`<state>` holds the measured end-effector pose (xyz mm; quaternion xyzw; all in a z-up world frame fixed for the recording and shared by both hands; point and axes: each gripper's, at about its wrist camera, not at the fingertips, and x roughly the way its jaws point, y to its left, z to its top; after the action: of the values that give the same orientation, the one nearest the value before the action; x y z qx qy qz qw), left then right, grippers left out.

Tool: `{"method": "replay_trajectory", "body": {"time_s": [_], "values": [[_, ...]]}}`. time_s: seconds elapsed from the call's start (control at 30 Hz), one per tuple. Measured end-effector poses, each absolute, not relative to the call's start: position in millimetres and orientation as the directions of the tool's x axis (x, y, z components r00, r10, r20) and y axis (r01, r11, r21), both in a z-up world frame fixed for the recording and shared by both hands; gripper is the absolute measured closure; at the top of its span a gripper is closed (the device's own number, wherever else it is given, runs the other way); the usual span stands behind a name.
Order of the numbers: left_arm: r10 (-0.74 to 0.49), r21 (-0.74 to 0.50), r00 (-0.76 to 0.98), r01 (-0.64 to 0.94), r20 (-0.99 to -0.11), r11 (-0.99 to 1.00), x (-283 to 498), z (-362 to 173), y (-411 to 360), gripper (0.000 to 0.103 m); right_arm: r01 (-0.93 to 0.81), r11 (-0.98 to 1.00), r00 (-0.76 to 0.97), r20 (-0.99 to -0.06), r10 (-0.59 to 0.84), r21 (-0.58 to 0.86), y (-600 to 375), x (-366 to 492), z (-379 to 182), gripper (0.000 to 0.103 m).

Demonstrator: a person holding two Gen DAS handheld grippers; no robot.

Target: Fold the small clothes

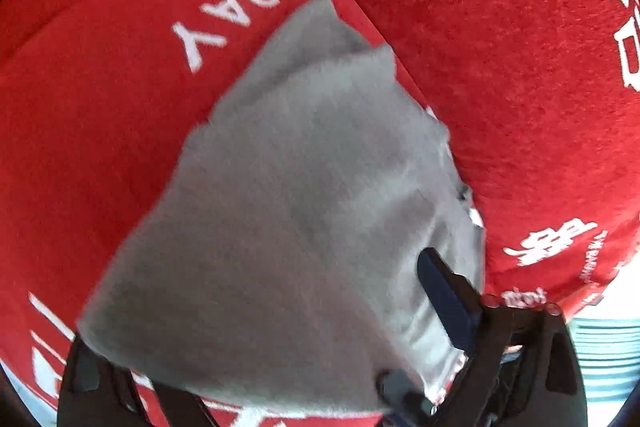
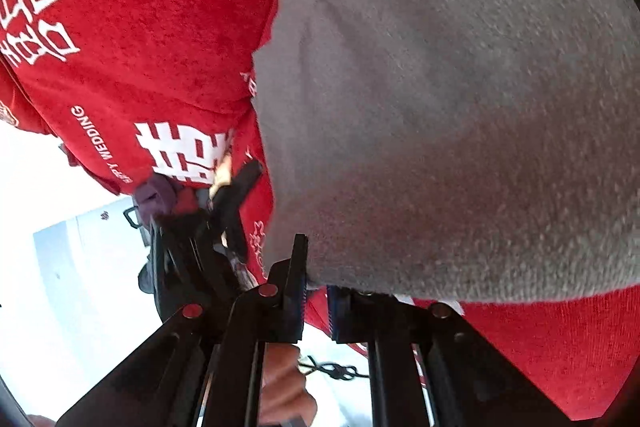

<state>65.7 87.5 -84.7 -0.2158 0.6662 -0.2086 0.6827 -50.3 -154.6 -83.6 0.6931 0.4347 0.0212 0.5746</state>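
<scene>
The left claw [image 1: 404, 311] is clamped on the near edge of a grey cloth [image 1: 296, 195], one dark finger [image 1: 444, 295] lying on top of the fabric. From there the cloth spreads forward over a red blanket [image 1: 500, 47] with white lettering. The right claw [image 2: 316, 287] has its fingers close together at the cloth's [image 2: 448, 115] lower edge; whether they pinch it cannot be told.

- Red cloth [image 1: 500, 67] printed with white lettering covers the supporting surface.
- Grey garment [image 1: 288, 195] lies directly on it, folded over.
</scene>
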Motion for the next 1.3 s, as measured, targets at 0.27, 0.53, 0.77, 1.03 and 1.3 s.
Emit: {"method": "replay_trajectory", "body": {"time_s": [0.27,0.53,0.77,1.03,1.3], "values": [[-0.447,-0.434,0.080,0.141,-0.891,0.890,74.6,-80.5,81.8,0.071,0.608,0.163,0.500,-0.534,0.682,0.777,-150.4,-46.8,-83.8,0.090],[-0.305,-0.157,0.230,0.500,-0.924,0.851,53.7,-56.4,51.3,0.088,0.537,0.440,0.359,-0.667,0.653,0.719,-171.2,-30.3,-38.2,0.057],[-0.289,0.029,0.346,0.682,-0.893,0.730,31.6,-39.0,33.0,0.088,0.386,0.583,0.327,-0.697,0.638,0.715,-195.6,36.3,-1.8,0.039],[-0.352,0.125,0.397,0.795,-0.848,0.594,12.5,-22.3,13.0,0.088,0.238,0.723,0.043,-0.751,0.659,0.649,-162.1,169.8,-20.4,0.027],[-0.372,0.117,0.397,0.800,-0.839,0.589,7.0,-16.2,11.7,0.088,0.023,0.880,-0.205,-0.860,0.468,0.474,-93.8,242.9,-50.6,0.023]]}}
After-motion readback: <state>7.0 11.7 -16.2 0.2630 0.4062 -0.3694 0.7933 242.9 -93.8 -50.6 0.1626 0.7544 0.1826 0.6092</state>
